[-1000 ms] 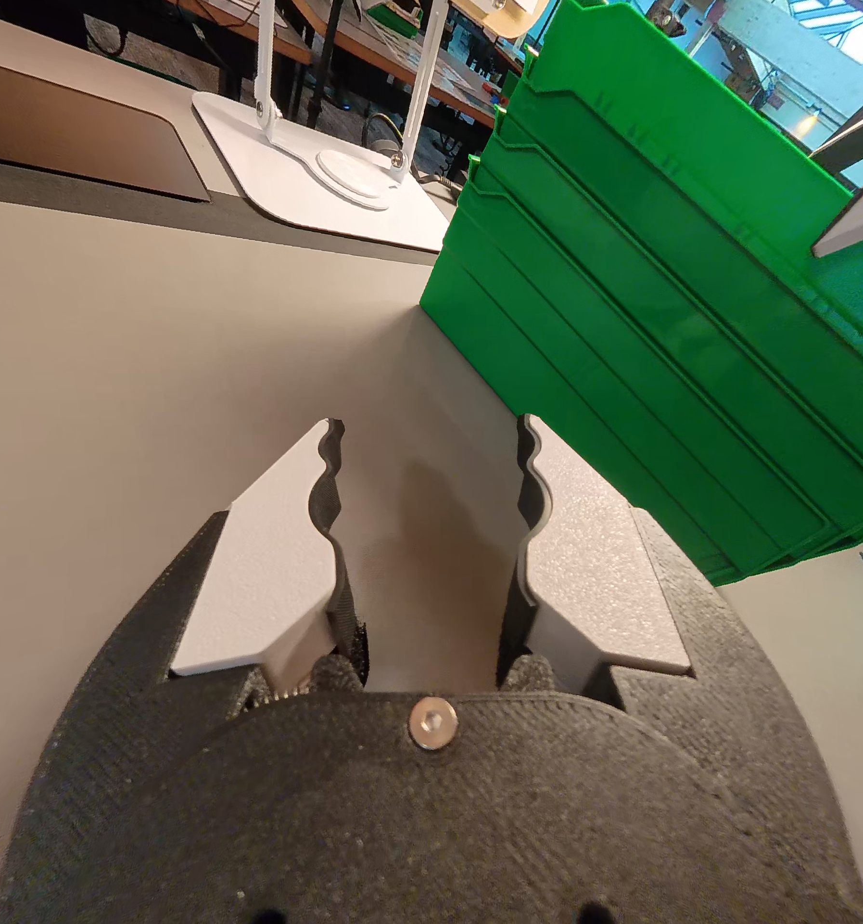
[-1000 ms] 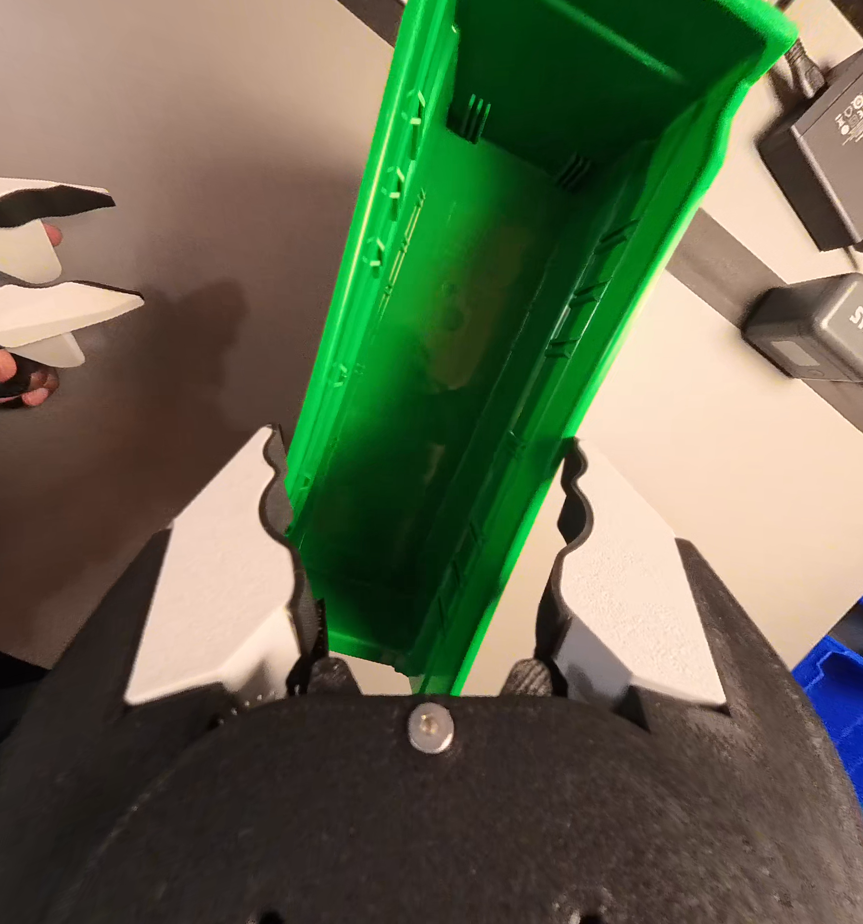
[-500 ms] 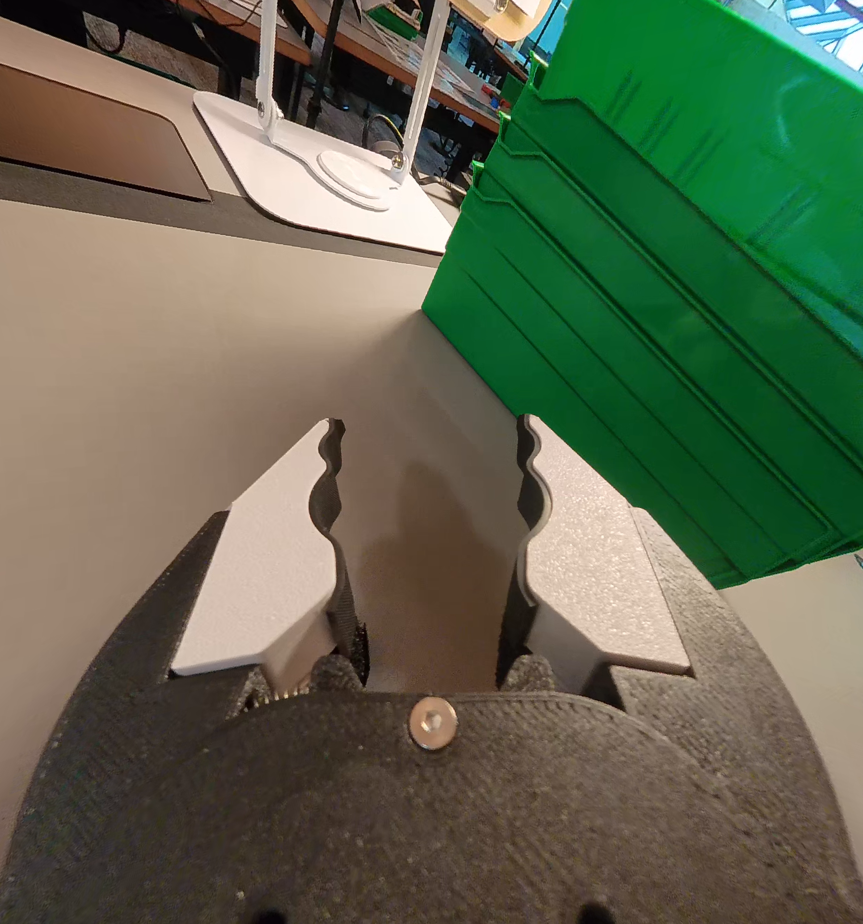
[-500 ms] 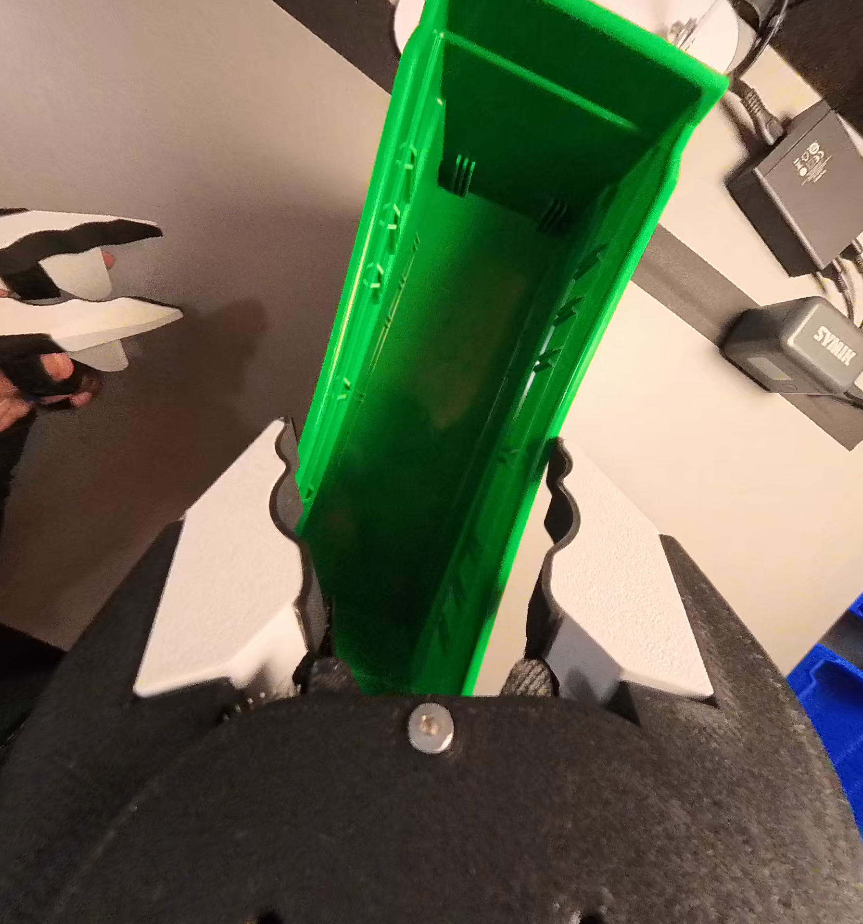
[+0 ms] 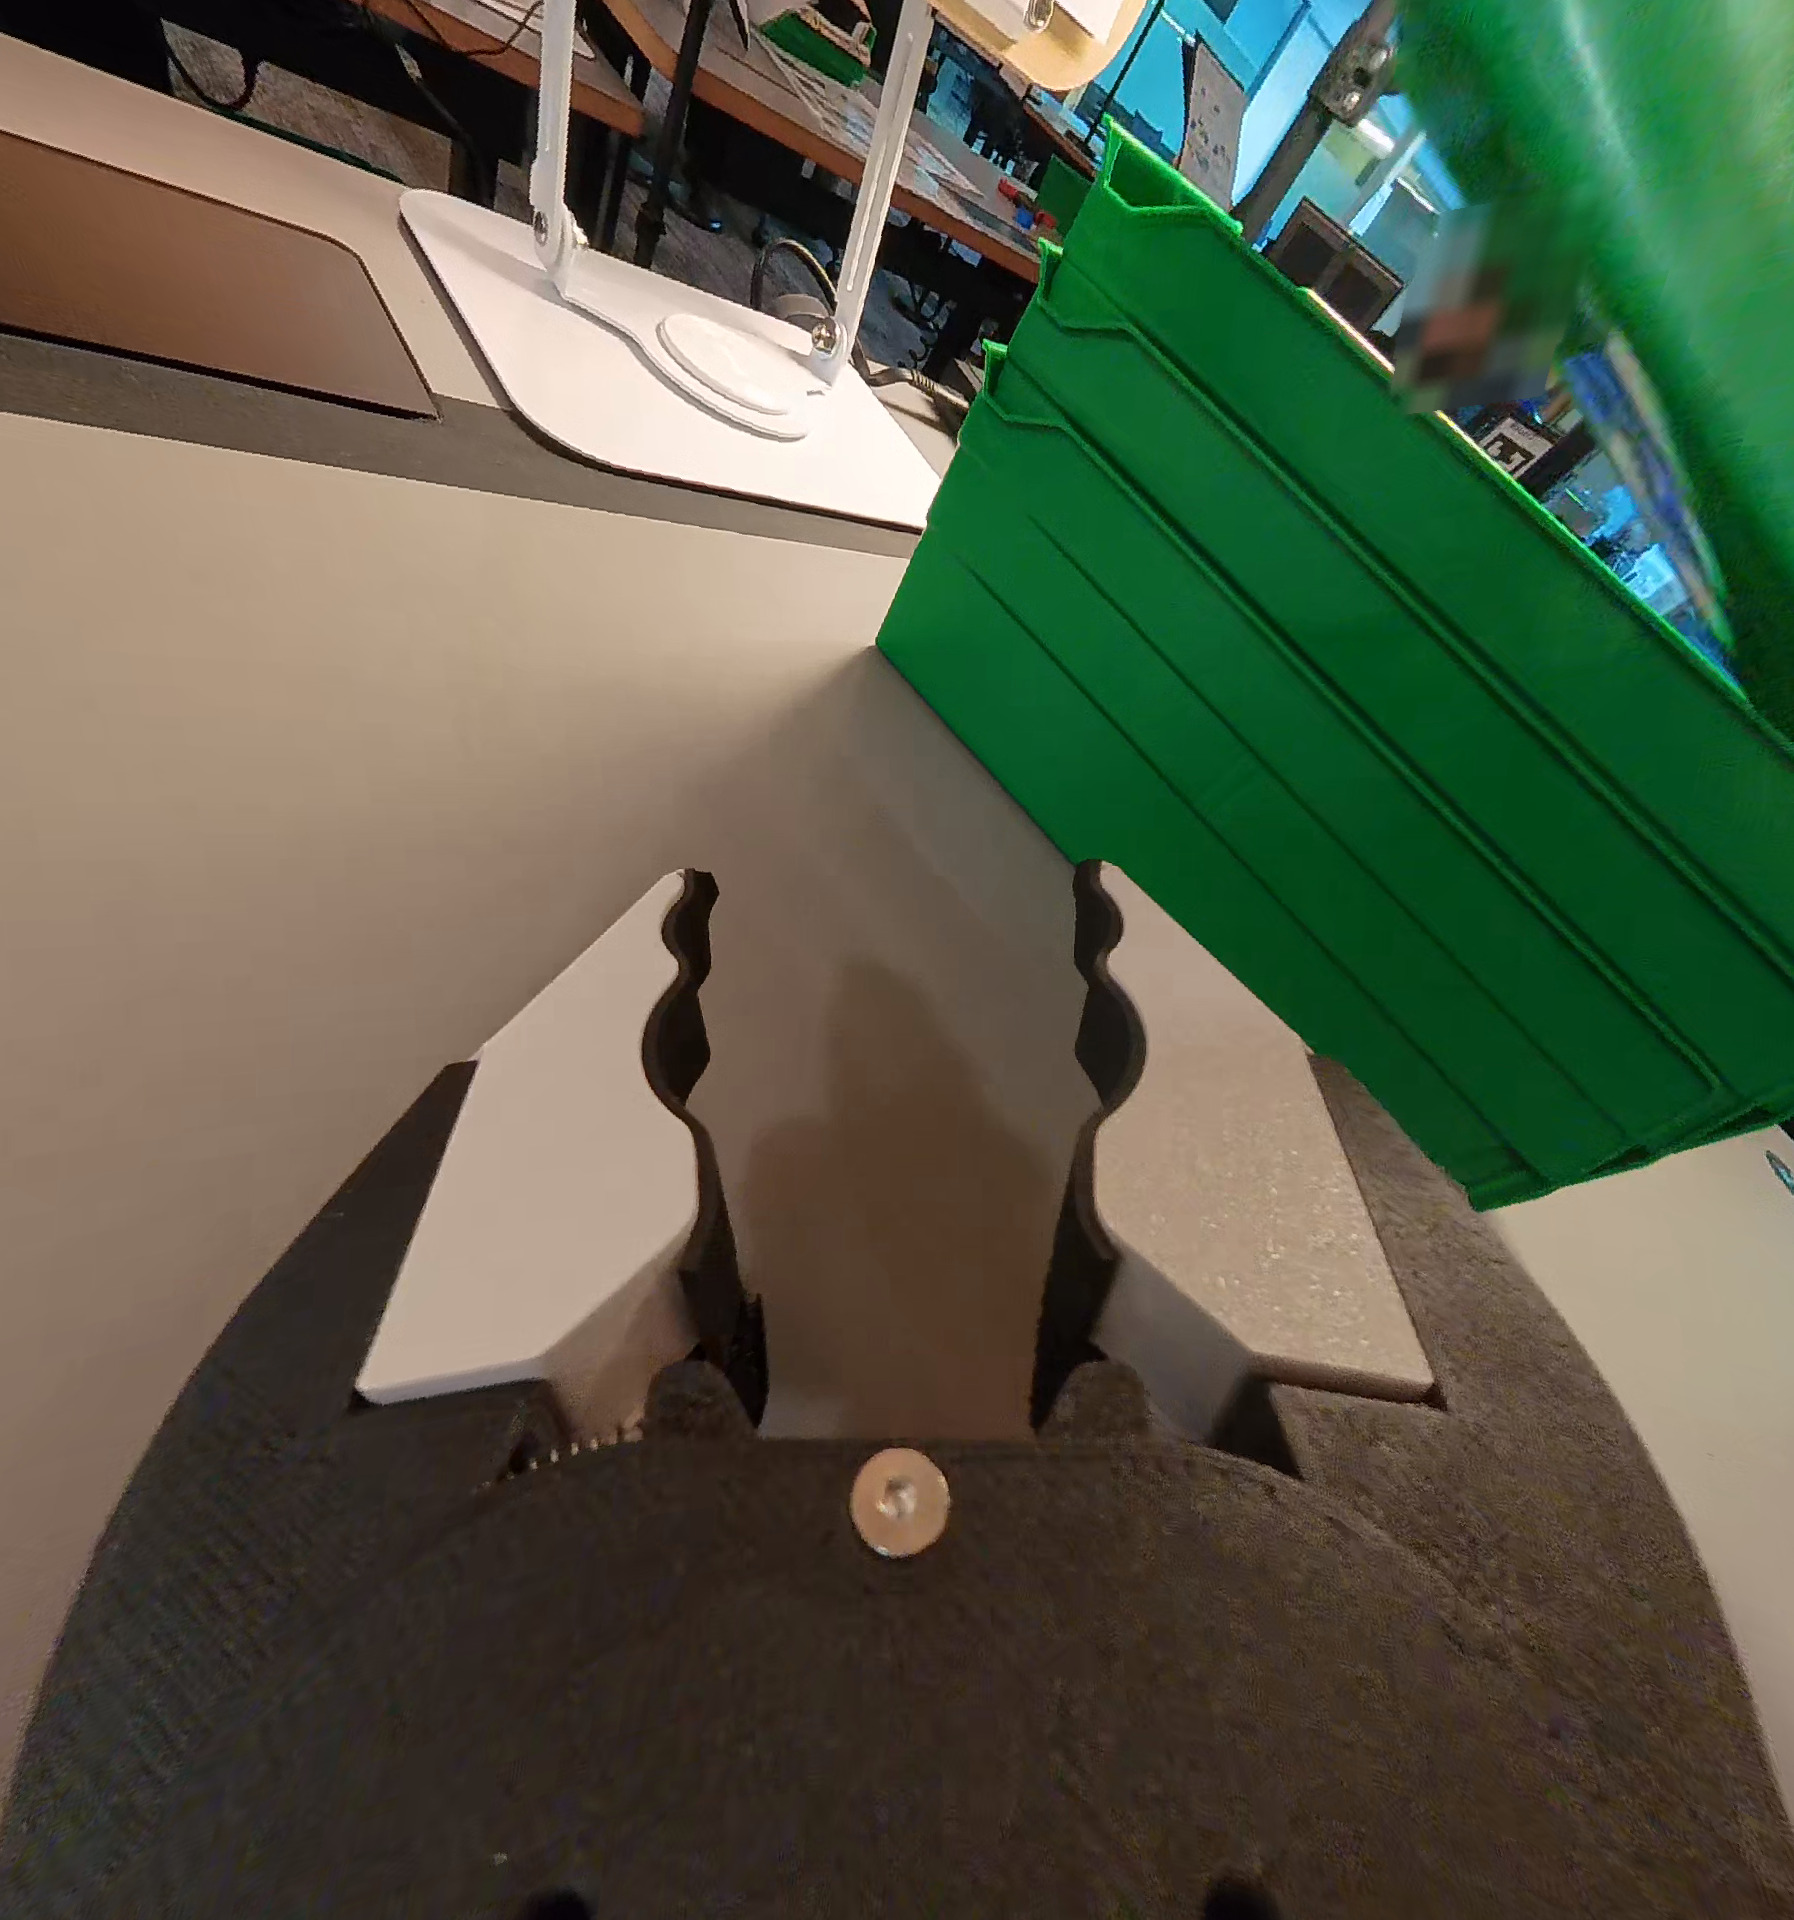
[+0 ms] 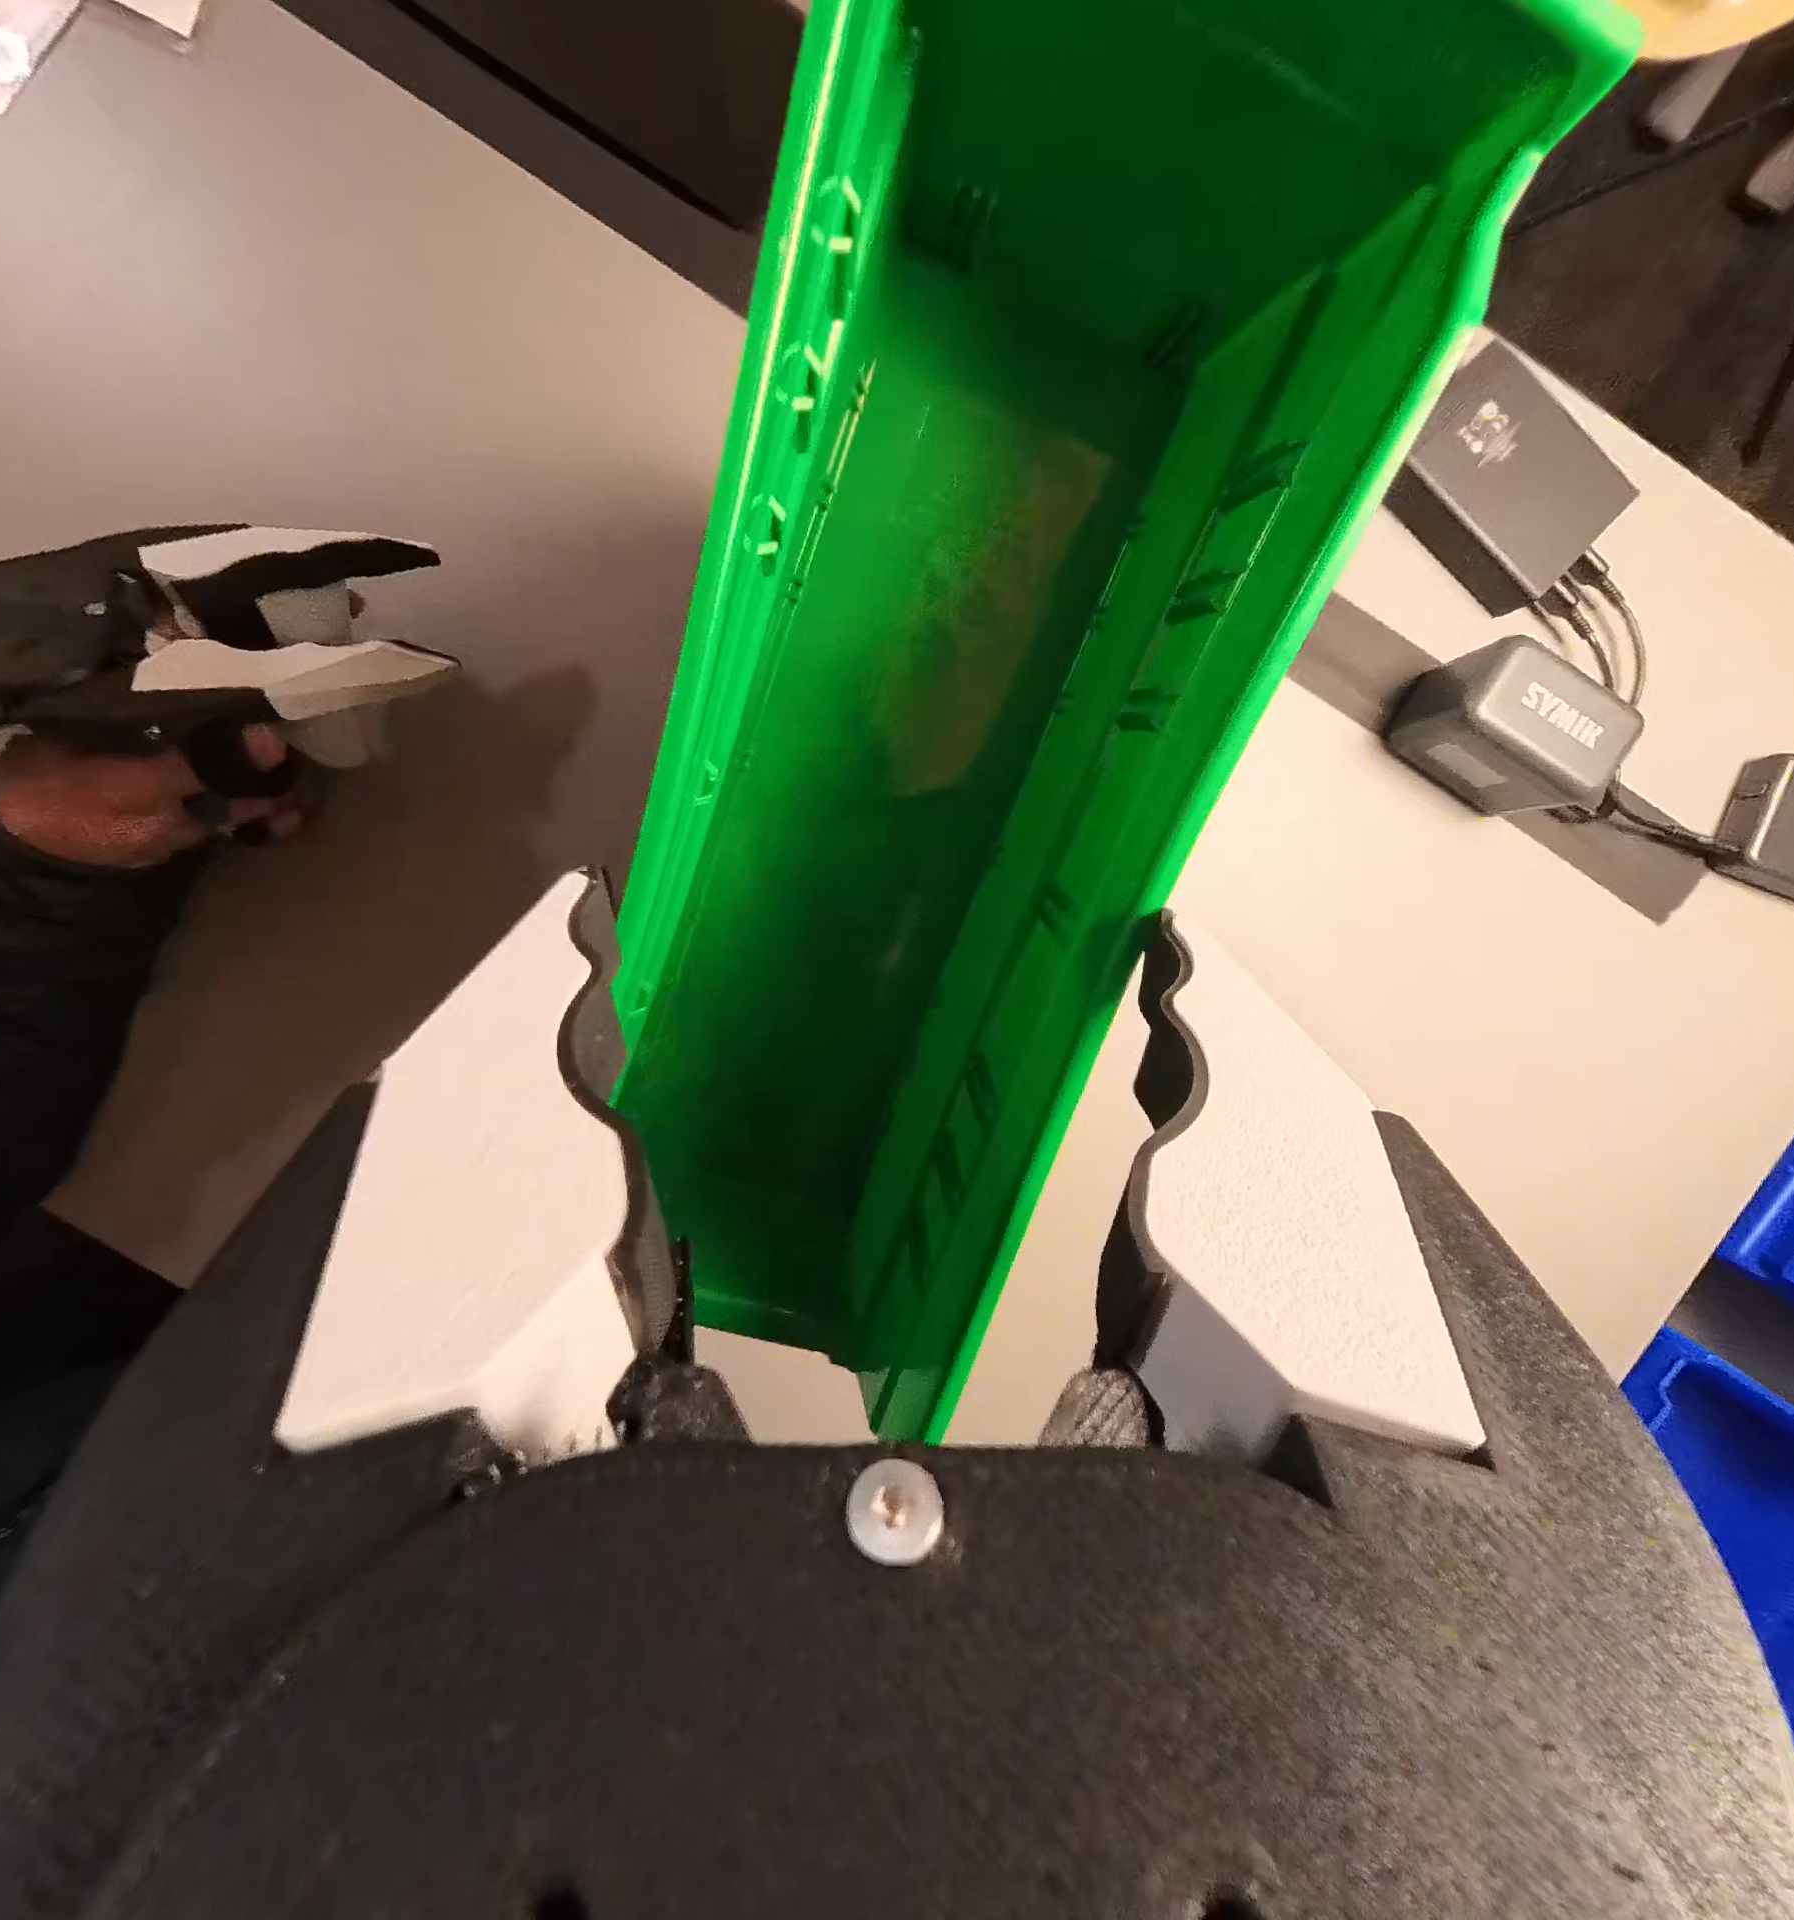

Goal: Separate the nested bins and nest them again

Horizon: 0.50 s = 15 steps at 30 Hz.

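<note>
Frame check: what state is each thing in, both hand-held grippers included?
left hand-held gripper: open, empty, above the table.
right hand-held gripper: closed on the green bin.
green bin: lifted off the table, empty.
stack of bins: nested, resting on the table.
grey box: small green light on.

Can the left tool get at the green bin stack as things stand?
Probably yes. The left tool is open and empty, and the stack stands just ahead to its right on bare table. The lifted bin hangs above the stack's far side.
</note>
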Each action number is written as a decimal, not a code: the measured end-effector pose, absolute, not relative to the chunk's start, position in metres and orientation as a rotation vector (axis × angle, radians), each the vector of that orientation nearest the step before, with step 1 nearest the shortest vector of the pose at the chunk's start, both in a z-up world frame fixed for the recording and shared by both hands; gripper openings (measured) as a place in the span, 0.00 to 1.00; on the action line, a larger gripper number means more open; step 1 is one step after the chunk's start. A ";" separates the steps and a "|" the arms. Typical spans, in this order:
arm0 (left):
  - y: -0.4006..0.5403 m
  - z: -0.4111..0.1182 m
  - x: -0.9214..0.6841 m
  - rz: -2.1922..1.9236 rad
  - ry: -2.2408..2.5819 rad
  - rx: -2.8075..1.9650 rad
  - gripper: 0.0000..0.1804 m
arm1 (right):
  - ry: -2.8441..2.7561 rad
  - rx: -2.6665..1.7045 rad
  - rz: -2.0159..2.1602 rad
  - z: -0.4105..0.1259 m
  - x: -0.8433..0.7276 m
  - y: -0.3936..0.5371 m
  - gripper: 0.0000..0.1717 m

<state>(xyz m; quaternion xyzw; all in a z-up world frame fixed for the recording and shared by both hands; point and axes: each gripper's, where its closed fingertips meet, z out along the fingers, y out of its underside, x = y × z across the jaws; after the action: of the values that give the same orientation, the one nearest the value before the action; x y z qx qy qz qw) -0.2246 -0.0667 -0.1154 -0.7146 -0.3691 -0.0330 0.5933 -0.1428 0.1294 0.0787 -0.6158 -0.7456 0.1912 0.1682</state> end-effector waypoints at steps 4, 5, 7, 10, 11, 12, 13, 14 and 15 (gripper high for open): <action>-0.067 -0.115 -0.225 -0.079 -0.860 -1.658 0.39 | -2.067 -1.719 0.620 0.101 -0.126 0.146 0.60; -0.067 -0.115 -0.225 -0.081 -0.861 -1.657 0.39 | -2.048 -1.716 0.630 0.106 -0.121 0.152 0.60; -0.067 -0.115 -0.225 -0.081 -0.860 -1.657 0.39 | -2.015 -1.714 0.656 0.114 -0.109 0.165 0.60; -0.067 -0.115 -0.225 -0.080 -0.861 -1.655 0.39 | -1.963 -1.739 0.637 0.113 -0.087 0.193 0.60; -0.067 -0.115 -0.225 -0.080 -0.861 -1.655 0.39 | -1.944 -1.759 0.617 0.107 -0.079 0.204 0.61; -0.067 -0.115 -0.225 -0.079 -0.860 -1.656 0.39 | -1.918 -1.777 0.603 0.100 -0.072 0.216 0.61; -0.067 -0.115 -0.225 -0.079 -0.859 -1.657 0.39 | -1.896 -1.804 0.585 0.090 -0.064 0.228 0.61; -0.067 -0.115 -0.225 -0.078 -0.858 -1.657 0.39 | -1.878 -1.835 0.563 0.077 -0.056 0.240 0.61; -0.067 -0.115 -0.225 -0.077 -0.857 -1.656 0.39 | -1.859 -1.863 0.545 0.063 -0.049 0.252 0.61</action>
<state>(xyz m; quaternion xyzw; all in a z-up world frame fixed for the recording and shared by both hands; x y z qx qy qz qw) -0.2248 -0.0665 -0.1149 -0.7131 -0.3689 -0.0333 0.5952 -0.0488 0.2518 0.0632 -0.6754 -0.6740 0.1974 0.2248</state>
